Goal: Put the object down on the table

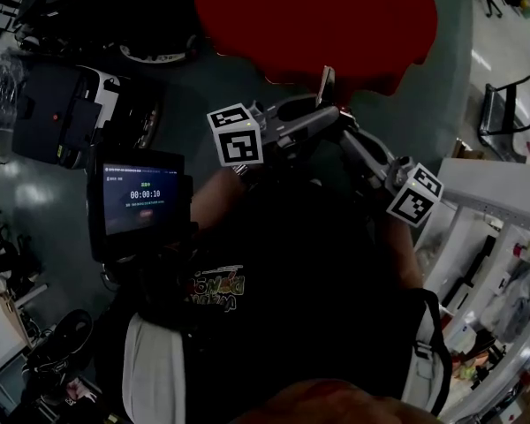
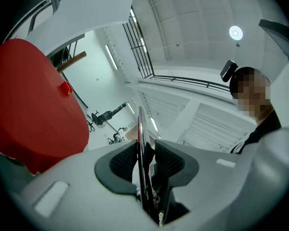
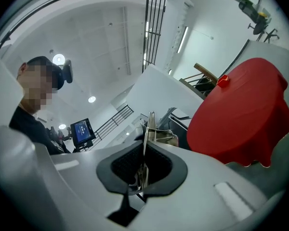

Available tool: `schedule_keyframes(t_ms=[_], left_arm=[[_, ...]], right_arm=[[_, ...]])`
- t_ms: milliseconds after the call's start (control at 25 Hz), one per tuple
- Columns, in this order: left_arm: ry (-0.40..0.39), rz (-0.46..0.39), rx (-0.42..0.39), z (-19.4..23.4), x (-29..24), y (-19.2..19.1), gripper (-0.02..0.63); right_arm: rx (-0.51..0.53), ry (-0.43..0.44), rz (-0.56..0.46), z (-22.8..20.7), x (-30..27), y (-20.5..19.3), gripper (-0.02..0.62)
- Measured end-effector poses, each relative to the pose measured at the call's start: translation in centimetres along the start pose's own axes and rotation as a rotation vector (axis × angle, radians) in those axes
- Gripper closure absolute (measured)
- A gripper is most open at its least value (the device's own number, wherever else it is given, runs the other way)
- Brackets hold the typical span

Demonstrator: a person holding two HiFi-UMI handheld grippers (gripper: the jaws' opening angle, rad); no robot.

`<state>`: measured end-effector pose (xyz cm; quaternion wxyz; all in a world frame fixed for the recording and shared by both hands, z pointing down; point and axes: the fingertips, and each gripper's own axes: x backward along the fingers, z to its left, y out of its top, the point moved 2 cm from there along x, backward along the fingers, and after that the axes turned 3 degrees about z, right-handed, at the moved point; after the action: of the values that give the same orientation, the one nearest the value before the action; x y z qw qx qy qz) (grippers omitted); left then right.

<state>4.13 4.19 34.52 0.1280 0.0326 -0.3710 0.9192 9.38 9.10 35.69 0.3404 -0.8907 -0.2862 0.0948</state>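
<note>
A thin flat metal object (image 1: 325,85) sticks up edge-on where my two grippers meet, just below the round table under a red cloth (image 1: 318,16). My left gripper (image 1: 311,111) reaches in from the left and my right gripper (image 1: 349,135) from the right. In the left gripper view the dark glossy object (image 2: 140,138) stands between the pads of the left gripper (image 2: 145,150). The right gripper view shows the right gripper (image 3: 144,153) shut on the object's thin metal edge (image 3: 150,126). The red table (image 2: 33,105) (image 3: 241,109) lies off to one side.
A small screen showing a timer (image 1: 143,197) is mounted at my left. On the floor at the left stands a black case (image 1: 53,113), and a chair (image 1: 508,104) is at the right. White shelving (image 1: 486,237) runs along the right side. My torso fills the lower middle.
</note>
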Motion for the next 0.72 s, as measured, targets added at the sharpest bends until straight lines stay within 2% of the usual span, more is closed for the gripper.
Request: schedule_keyframes(t_ms=[120, 440, 720], left_arm=[[-0.001, 0.004, 0.015, 1.5, 0.4, 1.0, 0.479], [-0.018, 0.007, 0.037, 1.0, 0.1, 0.6, 0.482], [-0.016, -0.073, 0.057, 1.7, 1.1, 1.8, 0.514]], right_arm=[[-0.003, -0.034, -0.021, -0.9, -1.3, 0.5, 0.580], [-0.009, -0.066, -0.062, -0.5, -0.2, 0.5, 0.580], [0.003, -0.072, -0.064, -0.7, -0.3, 0.7, 0.580]])
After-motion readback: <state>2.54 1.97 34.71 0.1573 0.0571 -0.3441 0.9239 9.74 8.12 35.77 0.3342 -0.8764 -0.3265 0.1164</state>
